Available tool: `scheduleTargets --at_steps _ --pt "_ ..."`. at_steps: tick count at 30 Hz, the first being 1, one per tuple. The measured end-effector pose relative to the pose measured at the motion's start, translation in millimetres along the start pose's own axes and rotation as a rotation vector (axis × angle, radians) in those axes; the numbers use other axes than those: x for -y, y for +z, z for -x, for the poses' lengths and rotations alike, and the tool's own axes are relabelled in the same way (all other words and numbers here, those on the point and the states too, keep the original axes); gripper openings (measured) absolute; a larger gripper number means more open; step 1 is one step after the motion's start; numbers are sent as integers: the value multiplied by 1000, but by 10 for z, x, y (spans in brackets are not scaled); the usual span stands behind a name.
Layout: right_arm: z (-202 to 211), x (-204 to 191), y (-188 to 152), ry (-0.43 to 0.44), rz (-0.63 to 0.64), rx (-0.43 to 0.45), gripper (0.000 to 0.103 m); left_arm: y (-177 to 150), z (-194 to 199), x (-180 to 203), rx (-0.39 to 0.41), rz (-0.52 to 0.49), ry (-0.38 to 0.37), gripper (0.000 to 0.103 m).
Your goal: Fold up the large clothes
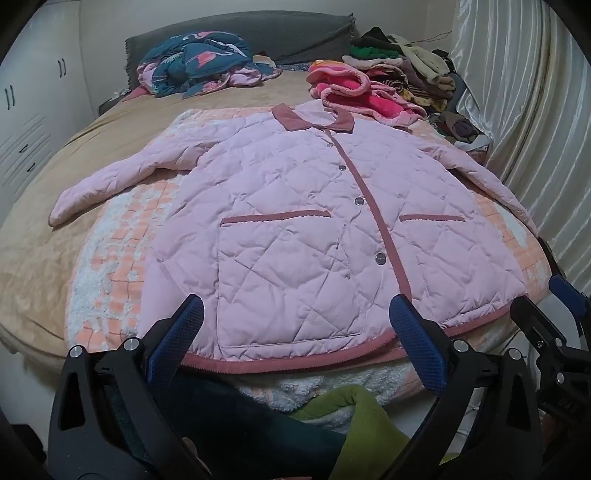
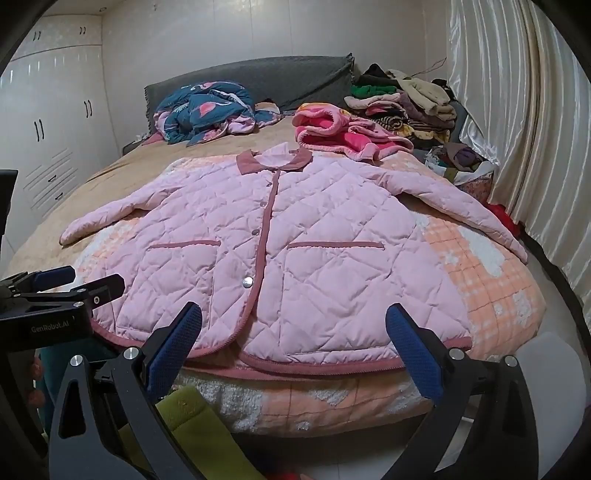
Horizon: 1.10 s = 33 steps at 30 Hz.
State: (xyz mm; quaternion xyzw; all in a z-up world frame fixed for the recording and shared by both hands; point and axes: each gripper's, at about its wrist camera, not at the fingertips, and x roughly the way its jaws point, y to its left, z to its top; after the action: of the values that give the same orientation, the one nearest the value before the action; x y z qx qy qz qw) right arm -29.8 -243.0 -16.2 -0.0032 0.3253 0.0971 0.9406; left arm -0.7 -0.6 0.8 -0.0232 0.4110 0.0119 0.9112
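A pink quilted jacket (image 1: 295, 221) with dusty-rose trim lies flat, front up and buttoned, on a peach checked blanket (image 1: 110, 266) on the bed; it also shows in the right wrist view (image 2: 295, 240). Both sleeves are spread out to the sides. My left gripper (image 1: 295, 332) is open and empty, fingers hovering at the jacket's hem over the left pocket. My right gripper (image 2: 293, 339) is open and empty at the hem below the right pocket. Each gripper shows at the edge of the other's view.
A blue patterned garment (image 1: 199, 62) lies bunched near the grey headboard (image 1: 258, 33). A pink fleece item (image 1: 354, 92) and a pile of folded clothes (image 1: 406, 70) sit at the far right. A curtain (image 1: 535, 129) hangs right, white wardrobes (image 1: 33, 103) left. Green cloth (image 1: 351, 406) lies below the bed edge.
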Motion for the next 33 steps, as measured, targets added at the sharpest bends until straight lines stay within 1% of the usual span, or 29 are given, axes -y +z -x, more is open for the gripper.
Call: scheduleTargets --at_steps 6,8,33 --pt "26 4 1 -2 1 8 99 -1 -2 -2 -2 -2 -2 94" --pt "31 7 3 -2 0 9 99 54 -5 43 -2 -2 -3 94" --pt "43 15 3 -3 -3 7 99 65 42 37 7 -3 -1 94"
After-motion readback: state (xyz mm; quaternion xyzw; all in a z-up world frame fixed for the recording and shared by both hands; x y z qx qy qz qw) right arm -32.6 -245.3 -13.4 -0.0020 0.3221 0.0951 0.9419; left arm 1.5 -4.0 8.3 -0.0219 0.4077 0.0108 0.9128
